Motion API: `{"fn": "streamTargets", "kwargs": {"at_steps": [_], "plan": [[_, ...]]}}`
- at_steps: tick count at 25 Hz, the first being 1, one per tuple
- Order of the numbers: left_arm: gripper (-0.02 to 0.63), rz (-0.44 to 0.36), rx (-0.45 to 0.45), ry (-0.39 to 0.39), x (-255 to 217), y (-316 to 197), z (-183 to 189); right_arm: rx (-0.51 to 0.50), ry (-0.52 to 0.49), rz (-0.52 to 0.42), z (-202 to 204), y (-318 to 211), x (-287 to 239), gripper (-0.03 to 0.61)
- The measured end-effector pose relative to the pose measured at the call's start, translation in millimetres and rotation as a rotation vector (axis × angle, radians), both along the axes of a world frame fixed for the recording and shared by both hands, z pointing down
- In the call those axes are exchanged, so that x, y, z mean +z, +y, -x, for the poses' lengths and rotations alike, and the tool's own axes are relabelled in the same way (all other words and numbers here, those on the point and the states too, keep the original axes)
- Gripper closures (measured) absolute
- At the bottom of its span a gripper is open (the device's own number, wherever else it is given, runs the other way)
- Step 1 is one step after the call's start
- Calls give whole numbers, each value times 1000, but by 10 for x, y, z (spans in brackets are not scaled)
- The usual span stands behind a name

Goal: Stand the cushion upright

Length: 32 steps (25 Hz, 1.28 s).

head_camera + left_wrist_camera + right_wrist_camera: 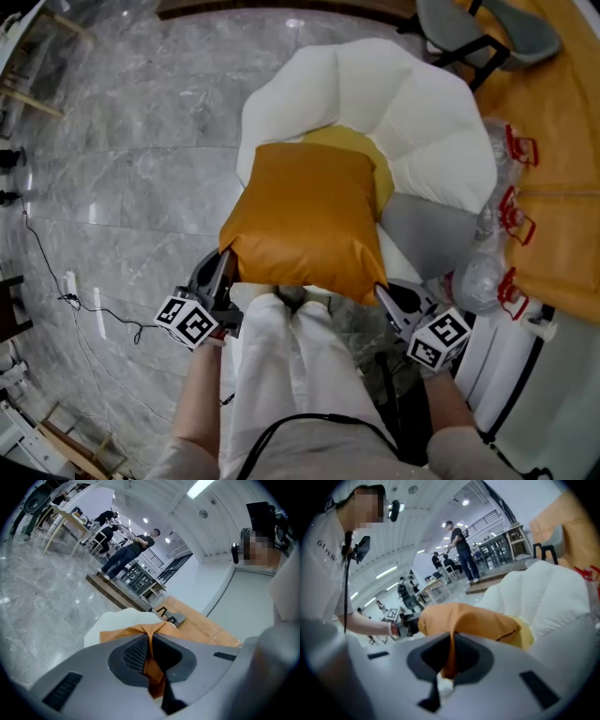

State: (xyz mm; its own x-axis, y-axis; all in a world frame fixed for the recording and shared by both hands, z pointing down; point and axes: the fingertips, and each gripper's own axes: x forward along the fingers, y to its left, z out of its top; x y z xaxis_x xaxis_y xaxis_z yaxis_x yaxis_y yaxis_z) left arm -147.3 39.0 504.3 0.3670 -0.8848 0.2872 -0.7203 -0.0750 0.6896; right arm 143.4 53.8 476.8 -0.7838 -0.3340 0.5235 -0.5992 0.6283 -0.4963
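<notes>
Left gripper [225, 261] is clamping the near left corner of the orange cushion [305, 220]; right gripper [384, 295] is pinching the near right corner. Cushion is hanging tilted over the white armchair [422, 103] seat, partly covering a yellow cushion [361, 150].

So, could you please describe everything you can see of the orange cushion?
The orange cushion is plump, roughly square, with a smooth, leather-like cover. It lies slanted on the white chair, partly covering a yellow cushion behind it. The left gripper and right gripper are each shut on a near corner, pinching the cover.
</notes>
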Motion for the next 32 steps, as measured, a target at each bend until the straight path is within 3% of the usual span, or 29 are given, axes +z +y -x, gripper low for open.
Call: {"fn": "streamTargets", "kwargs": {"at_steps": [8, 17, 26, 32], "plan": [[576, 24, 109, 51, -200, -273, 116, 95, -40, -3, 134, -82, -210, 551], [577, 7, 268, 41, -498, -850, 340, 261, -107, 6, 472, -97, -475, 551], [577, -8, 473, -43, -757, -1559, -109, 460, -177, -30, 252, -285, -497, 551], [577, -20, 516, -18, -932, -1882, -493, 513, -230, -36, -36, -451, -505, 551]]}}
